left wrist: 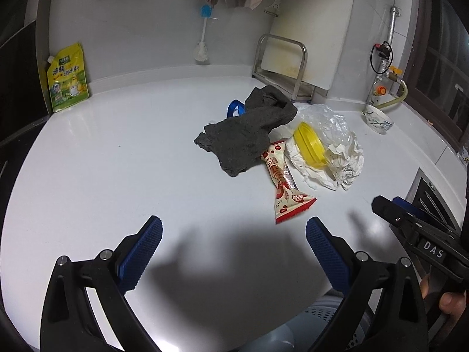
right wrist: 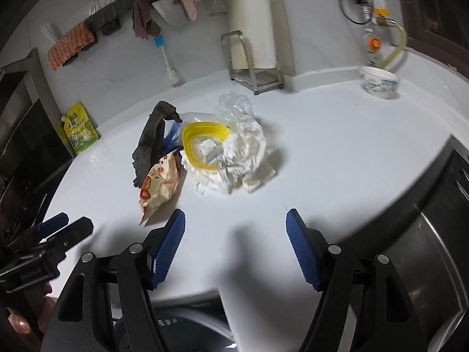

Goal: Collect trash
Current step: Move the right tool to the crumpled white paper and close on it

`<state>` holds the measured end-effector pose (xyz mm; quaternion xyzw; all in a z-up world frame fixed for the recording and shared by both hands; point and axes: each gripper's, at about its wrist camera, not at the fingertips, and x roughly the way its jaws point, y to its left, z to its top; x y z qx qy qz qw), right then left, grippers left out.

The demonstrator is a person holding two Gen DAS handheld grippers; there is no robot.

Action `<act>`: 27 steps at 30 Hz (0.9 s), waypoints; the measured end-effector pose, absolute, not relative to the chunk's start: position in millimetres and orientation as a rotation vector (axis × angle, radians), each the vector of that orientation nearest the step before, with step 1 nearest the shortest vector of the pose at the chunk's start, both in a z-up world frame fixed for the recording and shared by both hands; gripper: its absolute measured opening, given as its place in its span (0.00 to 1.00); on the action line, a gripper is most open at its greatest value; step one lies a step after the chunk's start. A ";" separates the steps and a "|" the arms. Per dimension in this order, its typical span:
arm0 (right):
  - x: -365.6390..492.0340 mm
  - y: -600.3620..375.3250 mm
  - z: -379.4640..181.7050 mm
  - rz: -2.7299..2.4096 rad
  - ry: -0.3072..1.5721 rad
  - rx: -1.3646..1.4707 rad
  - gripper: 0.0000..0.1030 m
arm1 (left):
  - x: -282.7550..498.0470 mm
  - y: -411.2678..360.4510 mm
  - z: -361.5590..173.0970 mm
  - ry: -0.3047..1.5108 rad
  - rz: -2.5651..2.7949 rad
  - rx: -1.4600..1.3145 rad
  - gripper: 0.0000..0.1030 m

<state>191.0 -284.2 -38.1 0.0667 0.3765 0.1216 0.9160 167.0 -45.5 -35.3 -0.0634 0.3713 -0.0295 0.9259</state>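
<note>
A heap of trash lies mid-counter: a grey cloth (left wrist: 249,130) (right wrist: 152,139), a red-and-white snack wrapper (left wrist: 285,184) (right wrist: 159,184), a yellow plastic ring (left wrist: 310,143) (right wrist: 202,143), crumpled white paper (left wrist: 343,164) (right wrist: 234,161), a clear plastic bag (left wrist: 328,117) (right wrist: 234,105) and a blue strap (left wrist: 236,108). My left gripper (left wrist: 234,231) is open and empty, short of the wrapper. My right gripper (right wrist: 236,223) is open and empty, just in front of the heap; it also shows in the left wrist view (left wrist: 390,205).
A yellow-green refill pouch (left wrist: 68,79) leans at the back left wall. A metal rack (left wrist: 281,64) with a cutting board and a patterned bowl (left wrist: 378,118) stand at the back right. A perforated grey bin (left wrist: 319,316) sits below the counter's front edge. A stove (left wrist: 433,199) lies right.
</note>
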 end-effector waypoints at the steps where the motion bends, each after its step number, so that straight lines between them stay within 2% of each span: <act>1: 195.8 -282.8 -39.1 0.254 0.778 0.132 0.68 | 170.6 -47.5 -37.0 0.764 -0.057 -0.125 0.94; 13: 270.8 -281.7 -49.5 0.289 0.881 0.143 0.70 | 198.3 -60.8 -50.2 0.803 -0.026 -0.111 0.94; 21: 281.4 -285.6 -59.2 0.274 0.898 0.153 0.69 | 212.2 -69.4 -56.5 0.826 -0.020 -0.103 0.94; 22: 279.8 -285.6 -58.0 0.274 0.885 0.144 0.67 | 214.0 -71.3 -57.2 0.828 -0.021 -0.103 0.94; 27: 274.8 -284.3 -51.5 0.305 0.848 0.136 0.46 | 219.6 -80.6 -56.7 0.821 -0.015 -0.093 0.94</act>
